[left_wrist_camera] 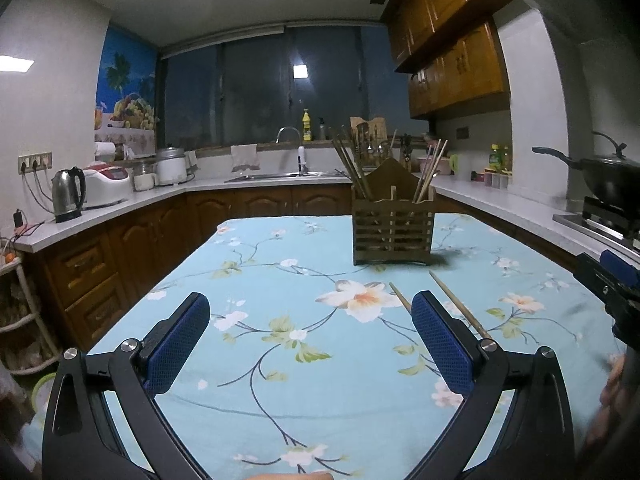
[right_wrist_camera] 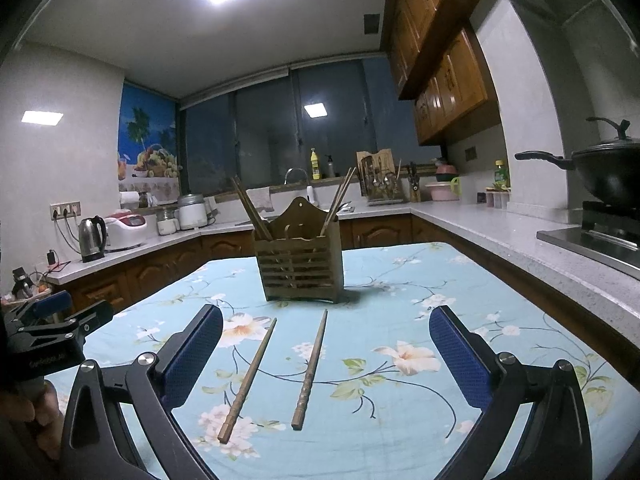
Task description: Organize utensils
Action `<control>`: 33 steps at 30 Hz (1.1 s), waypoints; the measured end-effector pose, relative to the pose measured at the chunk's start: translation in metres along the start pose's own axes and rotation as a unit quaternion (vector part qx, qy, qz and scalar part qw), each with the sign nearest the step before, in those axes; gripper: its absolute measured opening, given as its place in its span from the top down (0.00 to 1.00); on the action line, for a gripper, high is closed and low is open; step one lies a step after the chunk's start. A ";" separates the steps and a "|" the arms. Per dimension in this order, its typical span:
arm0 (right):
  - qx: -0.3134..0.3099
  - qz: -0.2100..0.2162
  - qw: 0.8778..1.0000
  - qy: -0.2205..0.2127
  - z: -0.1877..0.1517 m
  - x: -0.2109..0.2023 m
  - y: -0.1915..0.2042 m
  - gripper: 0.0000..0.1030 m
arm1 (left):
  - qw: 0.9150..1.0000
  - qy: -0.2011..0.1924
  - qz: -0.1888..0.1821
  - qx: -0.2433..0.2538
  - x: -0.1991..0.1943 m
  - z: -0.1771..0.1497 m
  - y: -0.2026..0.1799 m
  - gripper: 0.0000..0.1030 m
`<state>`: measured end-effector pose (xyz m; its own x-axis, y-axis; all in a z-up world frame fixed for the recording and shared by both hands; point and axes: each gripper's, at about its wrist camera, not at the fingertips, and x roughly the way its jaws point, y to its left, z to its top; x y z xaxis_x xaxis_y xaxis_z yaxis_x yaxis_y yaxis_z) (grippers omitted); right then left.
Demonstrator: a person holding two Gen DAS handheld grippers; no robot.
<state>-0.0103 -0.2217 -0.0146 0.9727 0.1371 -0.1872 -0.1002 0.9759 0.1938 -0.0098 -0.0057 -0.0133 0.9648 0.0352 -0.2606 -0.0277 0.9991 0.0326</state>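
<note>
The surface wears matt floral cloth (right_wrist_camera: 400,300). Two matt wooden chopsticks (right_wrist_camera: 312,368) lie at lower centre, before a slatted wooden holder (right_wrist_camera: 300,268). The right tongs (right_wrist_camera: 326,356) carry textured blue pads (right_wrist_camera: 192,356) on matt black arms; a shiny metal kettle (left_wrist_camera: 68,194) stands at left.

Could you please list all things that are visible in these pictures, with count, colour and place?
chopsticks on table: two, brown wood, lying apart on the tablecloth before the holder
chopstick holder: one, brown slatted wood, upright on the table, chopsticks leaning in both its sides
tablecloth: one, light blue with flowers, covering the table
kettle: one, steel and black, left counter
rice cooker: one, white and red, beside the kettle
wok: one, black, on the stove at right
faucet: one, silver, at the far sink
left tongs: blue pads, open, empty
right tongs: blue pads, open, around the two loose chopsticks
</note>
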 end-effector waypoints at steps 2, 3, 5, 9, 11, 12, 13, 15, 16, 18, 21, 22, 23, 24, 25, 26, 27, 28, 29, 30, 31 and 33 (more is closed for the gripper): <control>0.000 0.000 1.000 0.000 0.000 0.000 0.000 0.00 | 1.000 -0.001 -0.001 0.002 -0.001 0.000 -0.001 0.00; 0.000 0.000 1.000 0.000 0.000 0.000 0.001 0.00 | 1.000 -0.001 0.000 0.004 -0.001 0.000 -0.002 0.00; 0.001 0.002 1.000 0.001 0.000 0.000 0.001 0.00 | 1.000 -0.002 0.001 0.007 -0.001 0.000 -0.003 0.00; 0.002 0.003 1.000 0.000 0.001 -0.002 0.003 0.00 | 1.000 -0.003 0.000 0.008 -0.002 0.000 -0.004 0.00; 0.002 0.003 1.000 0.001 0.001 -0.001 0.002 0.00 | 1.000 -0.003 0.001 0.007 -0.002 0.000 -0.004 0.00; 0.001 0.002 1.000 0.001 0.000 -0.001 0.003 0.00 | 1.000 -0.003 0.002 0.008 -0.002 0.000 -0.004 0.00; 0.002 0.003 1.000 0.001 0.001 -0.002 0.002 0.00 | 1.000 -0.003 0.001 0.008 -0.002 0.000 -0.004 0.00; 0.003 0.004 1.000 0.000 0.001 -0.003 0.004 0.00 | 1.000 -0.002 0.000 0.008 -0.002 0.000 -0.004 0.00; 0.003 0.003 1.000 0.000 0.001 -0.002 0.003 0.00 | 1.000 -0.003 0.001 0.007 -0.002 0.000 -0.004 0.00; 0.002 0.003 1.000 -0.001 0.002 -0.003 0.005 0.00 | 1.000 -0.003 0.000 0.008 -0.002 0.000 -0.004 0.00; 0.003 0.003 1.000 -0.001 0.002 -0.003 0.005 0.00 | 1.000 -0.003 0.001 0.008 -0.002 0.000 -0.004 0.00; 0.004 0.003 1.000 -0.001 0.002 -0.003 0.005 0.00 | 1.000 -0.003 0.000 0.007 -0.002 0.000 -0.004 0.00; 0.004 0.003 1.000 -0.001 0.002 -0.003 0.006 0.00 | 1.000 -0.003 0.000 0.006 -0.002 0.000 -0.004 0.00; 0.003 0.003 1.000 -0.001 0.002 -0.003 0.005 0.00 | 1.000 -0.003 0.000 0.006 -0.002 0.000 -0.004 0.00; 0.003 0.003 1.000 -0.001 0.002 -0.003 0.005 0.00 | 1.000 -0.003 0.000 0.005 -0.002 0.000 -0.004 0.00; 0.002 0.002 1.000 0.000 0.002 -0.003 0.006 0.00 | 1.000 -0.003 0.000 0.004 -0.002 -0.001 -0.004 0.00; 0.002 0.002 1.000 0.000 0.002 -0.003 0.007 0.00 | 1.000 -0.002 0.000 0.003 -0.002 -0.001 -0.003 0.00; 0.002 0.003 1.000 0.001 0.003 -0.004 0.007 0.00 | 1.000 -0.002 0.001 0.003 -0.002 -0.002 -0.003 0.00; 0.002 0.003 1.000 0.002 0.003 -0.004 0.008 0.00 | 1.000 -0.002 0.001 0.004 -0.002 -0.002 -0.003 0.00; 0.002 0.003 1.000 0.003 0.003 -0.004 0.007 0.00 | 1.000 -0.002 0.001 0.004 -0.002 -0.002 -0.003 0.00; 0.003 0.003 1.000 0.003 0.003 -0.003 0.007 0.00 | 1.000 -0.001 0.000 0.003 -0.002 -0.002 -0.002 0.00; 0.004 0.003 1.000 0.004 0.004 -0.004 0.008 0.00 | 1.000 0.000 -0.001 0.003 -0.002 -0.002 -0.002 0.00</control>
<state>-0.0139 -0.2149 -0.0088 0.9706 0.1439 -0.1930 -0.1041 0.9737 0.2025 -0.0120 -0.0078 -0.0150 0.9651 0.0338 -0.2598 -0.0246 0.9989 0.0387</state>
